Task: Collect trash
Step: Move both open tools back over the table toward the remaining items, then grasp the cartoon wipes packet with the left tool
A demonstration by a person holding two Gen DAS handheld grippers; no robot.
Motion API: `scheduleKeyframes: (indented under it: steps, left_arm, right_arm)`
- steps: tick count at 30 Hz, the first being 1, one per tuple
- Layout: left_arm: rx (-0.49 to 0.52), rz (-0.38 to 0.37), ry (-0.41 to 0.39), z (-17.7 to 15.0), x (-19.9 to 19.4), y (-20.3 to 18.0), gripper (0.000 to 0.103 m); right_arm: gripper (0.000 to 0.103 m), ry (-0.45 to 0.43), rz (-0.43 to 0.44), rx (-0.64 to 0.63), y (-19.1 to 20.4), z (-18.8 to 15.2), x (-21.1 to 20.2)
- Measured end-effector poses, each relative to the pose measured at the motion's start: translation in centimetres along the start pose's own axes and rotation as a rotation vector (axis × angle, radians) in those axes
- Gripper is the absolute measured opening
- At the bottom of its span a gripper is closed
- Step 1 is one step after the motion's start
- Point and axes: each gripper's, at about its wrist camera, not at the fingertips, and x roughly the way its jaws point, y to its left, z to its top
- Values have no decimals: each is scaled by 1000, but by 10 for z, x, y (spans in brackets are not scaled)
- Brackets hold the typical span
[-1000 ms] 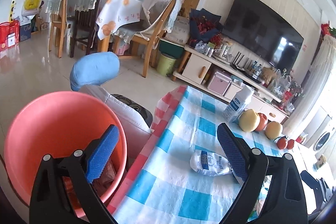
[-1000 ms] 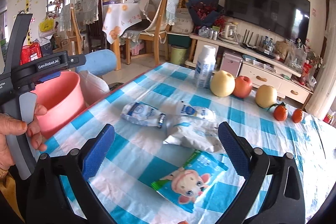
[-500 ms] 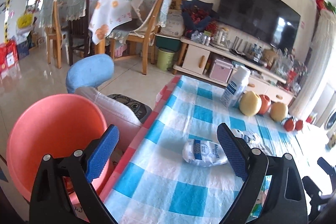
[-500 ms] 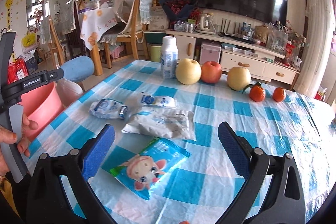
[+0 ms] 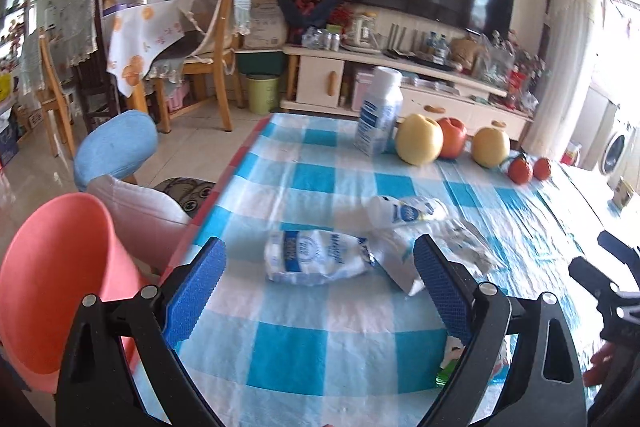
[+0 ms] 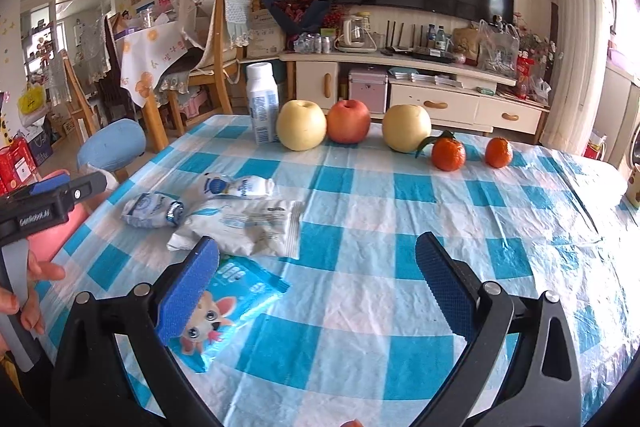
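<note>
- aimed with the left hand-held gripper (image 5: 318,283) at the crumpled white-and-blue plastic milk pouch (image 5: 316,257) lying on the blue-and-white checked plastic-covered surface (image 5: 320,351); jaws spread wide, nothing between the blue pads.
- best approach, by judgement: lower straight over the pouch's fat middle, pads on either long side, then close gently; soft film likely to slip or buckle if pinched at a thin end.
- worth keeping clear of the flat white crinkled foil wrapper (image 5: 440,253) touching the pouch's right end, to avoid dragging two pieces at once.
- second white-and-blue pouch (image 5: 408,211) lying just behind, near but apart from the first.
- right hand-held gripper (image 6: 316,291) also wide open and empty, hovering low over the near edge of the surface; its left pad overlaps the light-blue snack packet with a cartoon animal face (image 6: 236,301), which lies flat just in front of the foil wrapper (image 6: 248,227).
- fruit row and upright white milk bottle (image 6: 263,103) at the far edge: probably not trash, better left alone.
- salmon-pink round plastic bucket (image 5: 52,279) standing off the left edge of the surface, lower than the top, near the left hand-held gripper; likely the bin for the trash.
- bucket interior mostly hidden from this angle; contents cannot be told.
- short carry from pouch to bucket, so a light grip should do; release only once fully over the rim.
</note>
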Motion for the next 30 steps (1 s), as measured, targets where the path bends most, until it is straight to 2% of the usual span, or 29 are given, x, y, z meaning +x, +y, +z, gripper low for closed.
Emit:
scheduleKeyframes:
  steps: [7,10,15,21,25,30]
  left_arm:
    - [80,-75,44,-9,4,-27,94]
    - [98,-145,70,-13,5,-37,94]
    - [189,-226,121,-26,8,-61,94]
    - [277,-286,183,-45,16,-86,94]
    - [276,-324,234,-55,25,-96,94]
    - [278,-320,275,-63,37,-104,94]
  right_arm:
    - [99,7,-34,18,-17,0,6]
    - [99,6,-48,12,-21,0,9]
    - [99,16,-52,26,-28,1,16]
    - [99,49,-52,34,-35,3,28]
    - [99,115,-19,46,-37,5,41]
    - [99,158,58,57,-38,7,54]
